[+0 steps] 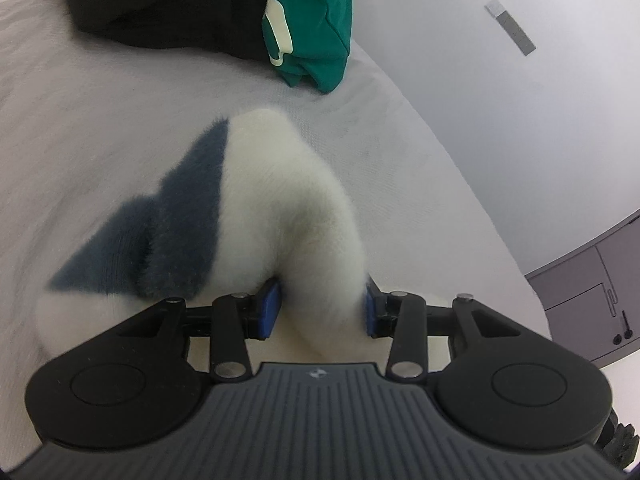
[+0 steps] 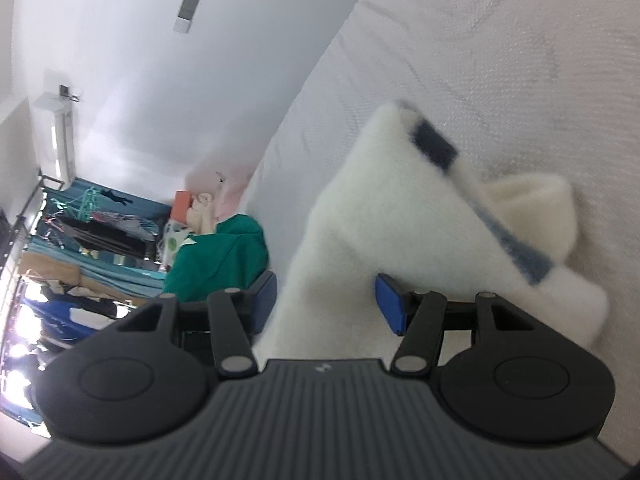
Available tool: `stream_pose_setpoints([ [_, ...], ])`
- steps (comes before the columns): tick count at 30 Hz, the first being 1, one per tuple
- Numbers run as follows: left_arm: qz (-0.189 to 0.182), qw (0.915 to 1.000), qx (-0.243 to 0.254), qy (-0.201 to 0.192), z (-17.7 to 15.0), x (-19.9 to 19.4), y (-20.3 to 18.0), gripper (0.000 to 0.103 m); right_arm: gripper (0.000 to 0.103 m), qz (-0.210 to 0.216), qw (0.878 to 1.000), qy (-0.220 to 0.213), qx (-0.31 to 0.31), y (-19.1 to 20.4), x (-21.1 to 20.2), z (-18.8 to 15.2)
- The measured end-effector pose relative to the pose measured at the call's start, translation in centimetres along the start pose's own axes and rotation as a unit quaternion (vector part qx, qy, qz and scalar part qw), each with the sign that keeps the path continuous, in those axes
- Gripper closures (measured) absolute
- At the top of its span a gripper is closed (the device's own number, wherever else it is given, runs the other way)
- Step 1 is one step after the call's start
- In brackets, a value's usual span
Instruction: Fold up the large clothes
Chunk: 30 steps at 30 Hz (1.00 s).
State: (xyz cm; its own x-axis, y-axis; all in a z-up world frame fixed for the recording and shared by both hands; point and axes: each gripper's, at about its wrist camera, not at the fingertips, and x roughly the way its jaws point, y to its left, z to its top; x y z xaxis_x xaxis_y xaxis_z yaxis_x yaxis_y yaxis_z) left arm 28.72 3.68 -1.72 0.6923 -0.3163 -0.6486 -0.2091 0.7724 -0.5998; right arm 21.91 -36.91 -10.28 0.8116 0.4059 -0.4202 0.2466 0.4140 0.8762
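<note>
A fluffy white garment (image 1: 288, 200) with a grey-blue cuff and band (image 1: 160, 232) lies bunched on the white bed (image 1: 100, 128). My left gripper (image 1: 322, 312) has its blue pads (image 1: 271, 310) closed on a thick fold of the white fleece. In the right wrist view the same white garment (image 2: 360, 216) with a dark blue stripe (image 2: 434, 146) hangs from my right gripper (image 2: 328, 304), whose blue pads (image 2: 390, 304) grip a fold of it beside the mattress (image 2: 500, 40).
A green sweatshirt (image 1: 316, 20) and a black garment (image 1: 168, 4) lie at the bed's far end; the green one also shows in the right wrist view (image 2: 224, 260). A grey cabinet (image 1: 596, 292) stands beside the bed. A clothes rack (image 2: 80, 240) stands against the far wall.
</note>
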Motion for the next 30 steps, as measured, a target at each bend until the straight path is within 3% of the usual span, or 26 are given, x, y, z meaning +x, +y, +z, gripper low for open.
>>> stream_pose_setpoints([
  [5,-0.019,0.9995,0.019,-0.013,1.3,3.3,0.5,0.057,0.049,-0.001,1.000,0.008,-0.002,-0.9,2.5,1.3],
  [14,-0.049,0.9988,0.000,-0.002,2.5,6.3,2.6,0.057,0.055,0.018,0.999,0.026,0.006,-2.1,4.1,2.4],
  [21,-0.084,0.9962,-0.017,0.013,3.3,4.7,3.4,0.049,0.055,0.020,0.999,0.032,0.005,-1.8,2.9,2.3],
  [25,-0.094,0.9954,0.006,-0.014,3.2,1.7,3.6,0.036,0.055,0.013,0.999,0.029,-0.004,-1.5,1.5,2.1],
  [30,-0.079,0.9954,0.041,-0.036,1.9,-1.3,3.9,0.036,0.053,-0.022,0.998,0.005,-0.067,-0.2,-0.8,1.7],
])
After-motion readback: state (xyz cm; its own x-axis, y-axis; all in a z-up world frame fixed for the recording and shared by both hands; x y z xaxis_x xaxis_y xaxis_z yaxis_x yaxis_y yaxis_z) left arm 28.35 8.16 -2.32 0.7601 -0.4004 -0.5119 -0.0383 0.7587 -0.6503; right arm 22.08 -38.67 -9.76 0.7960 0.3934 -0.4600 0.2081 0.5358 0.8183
